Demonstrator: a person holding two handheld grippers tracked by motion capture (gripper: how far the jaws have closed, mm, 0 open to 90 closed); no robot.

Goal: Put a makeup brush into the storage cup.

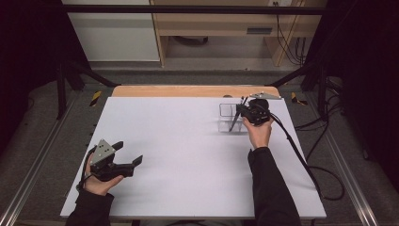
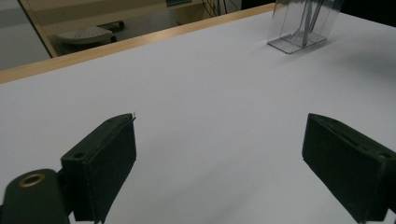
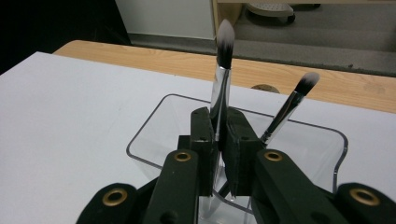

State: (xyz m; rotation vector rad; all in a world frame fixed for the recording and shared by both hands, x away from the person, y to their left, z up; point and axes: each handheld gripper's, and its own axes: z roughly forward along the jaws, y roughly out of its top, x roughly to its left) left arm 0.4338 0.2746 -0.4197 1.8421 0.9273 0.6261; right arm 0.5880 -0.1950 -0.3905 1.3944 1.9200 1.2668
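From the high view, the right gripper (image 1: 245,111) sits at the far right of the white table top (image 1: 188,155), held over the clear plastic rectangular holder (image 1: 227,117), with a thin dark brush handle slanting down from it into that holder. The left gripper (image 1: 127,153) rests near the table's near left corner, well apart from the holder, its jaws spread wide with nothing between them.

In the left gripper view, the two black jaws stand far apart over bare white surface; the clear holder (image 2: 301,28) is far off at the upper right.

In the right gripper view, the right gripper (image 3: 219,144) is clamped on the chrome-handled makeup brush with a dark, white-tipped head (image 3: 223,70), which stands upright (bristles up) above the holder's rim (image 3: 144,133). A second, smaller brush (image 3: 292,105) leans inside the holder, just beside the jaws.
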